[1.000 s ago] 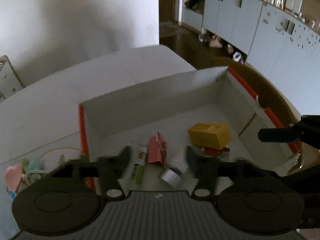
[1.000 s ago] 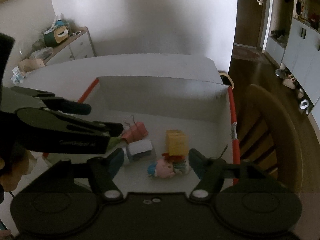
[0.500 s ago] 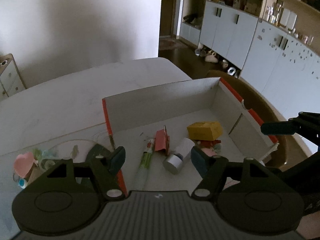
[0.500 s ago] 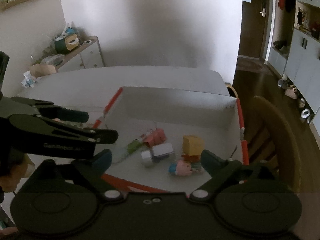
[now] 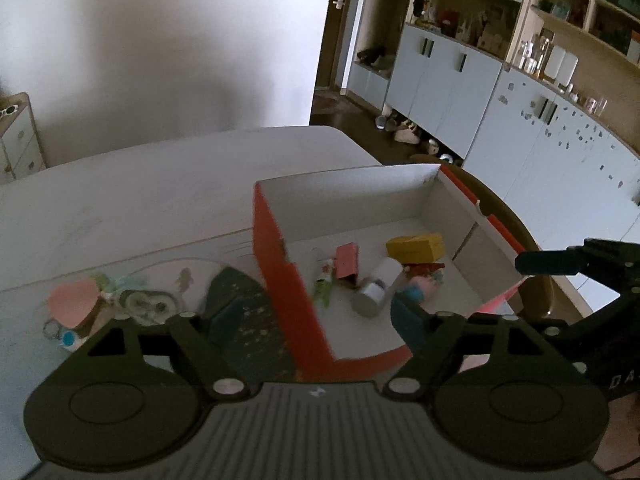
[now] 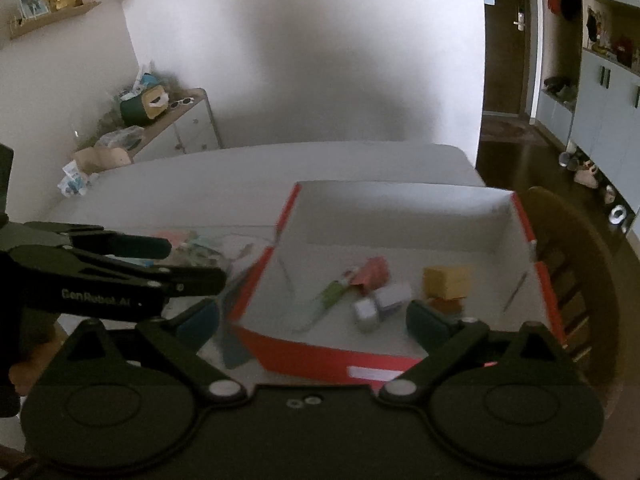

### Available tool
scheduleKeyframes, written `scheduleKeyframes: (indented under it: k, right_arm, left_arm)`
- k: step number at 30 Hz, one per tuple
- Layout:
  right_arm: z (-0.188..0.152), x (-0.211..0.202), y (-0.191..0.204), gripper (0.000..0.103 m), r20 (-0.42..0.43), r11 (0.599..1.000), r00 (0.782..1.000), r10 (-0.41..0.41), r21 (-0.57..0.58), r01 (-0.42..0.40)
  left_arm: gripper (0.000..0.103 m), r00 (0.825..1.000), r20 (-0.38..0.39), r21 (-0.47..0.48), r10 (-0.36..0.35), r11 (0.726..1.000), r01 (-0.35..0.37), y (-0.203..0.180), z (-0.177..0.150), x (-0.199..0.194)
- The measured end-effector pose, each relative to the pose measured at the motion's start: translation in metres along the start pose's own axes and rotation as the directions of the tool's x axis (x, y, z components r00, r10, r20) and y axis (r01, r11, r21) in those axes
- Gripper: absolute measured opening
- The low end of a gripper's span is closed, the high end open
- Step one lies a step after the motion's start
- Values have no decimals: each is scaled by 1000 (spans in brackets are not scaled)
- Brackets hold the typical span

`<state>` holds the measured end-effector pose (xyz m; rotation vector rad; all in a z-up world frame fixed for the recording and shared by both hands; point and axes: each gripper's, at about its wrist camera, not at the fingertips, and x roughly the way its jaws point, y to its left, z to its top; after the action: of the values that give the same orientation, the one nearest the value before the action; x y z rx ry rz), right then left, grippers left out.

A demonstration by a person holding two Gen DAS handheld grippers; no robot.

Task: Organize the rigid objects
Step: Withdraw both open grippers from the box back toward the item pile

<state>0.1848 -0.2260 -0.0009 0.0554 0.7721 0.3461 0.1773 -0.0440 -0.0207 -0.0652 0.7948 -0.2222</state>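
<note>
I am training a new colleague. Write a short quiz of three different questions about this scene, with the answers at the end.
1. True or false: the yellow cardboard carton lies inside the open red-sided box.
2. Multiple choice: the white and silver cylinder is (A) standing upright, (B) lying on its side, (C) held by a gripper.
3. Fill in: the flat pink card shape lies on the white table, ____ the box.

Key:
1. True.
2. B.
3. Outside. It lies to the left of the box in the left wrist view.
</note>
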Motion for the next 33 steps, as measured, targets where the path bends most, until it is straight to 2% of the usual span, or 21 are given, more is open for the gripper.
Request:
scheduleKeyframes:
  k: [6,10,14,20,24,28,33]
  right_arm:
    - [-4,12,39,100,-12,1000,1000,7,2,-7]
    - [-6,23,63,100,-26,1000,1000,9,-2,-9]
    - [-7,35,86,100,-23,1000,1000,-4,-1,4]
    - [-3,56,112,100,-28,1000,1000,-9,8,9]
    - [0,74,128,100,-50,1000,999,-4,3,4]
    - [6,94,143,100,-70,1000,998,8,9,-7]
    - [13,119,163,100,-97,1000,995,0,0,0]
  left_arm:
    - [83,1000,-5,-17,-22,1000,22,43,-6,-15]
    - [95,1000,19,4,-12,1000,12,72,-11,-25]
    - [98,998,53,8,17,1000,-18,101,-17,-32]
    - [98,996,63,-27,60,998,-59,148,-24,-30]
    - [98,994,69,-19,88,996,-87,172,-27,-23]
    - [98,996,46,-28,78,997,-77,194,-29,-5]
    - [98,994,19,-17,108,994,-108,223,-34,17]
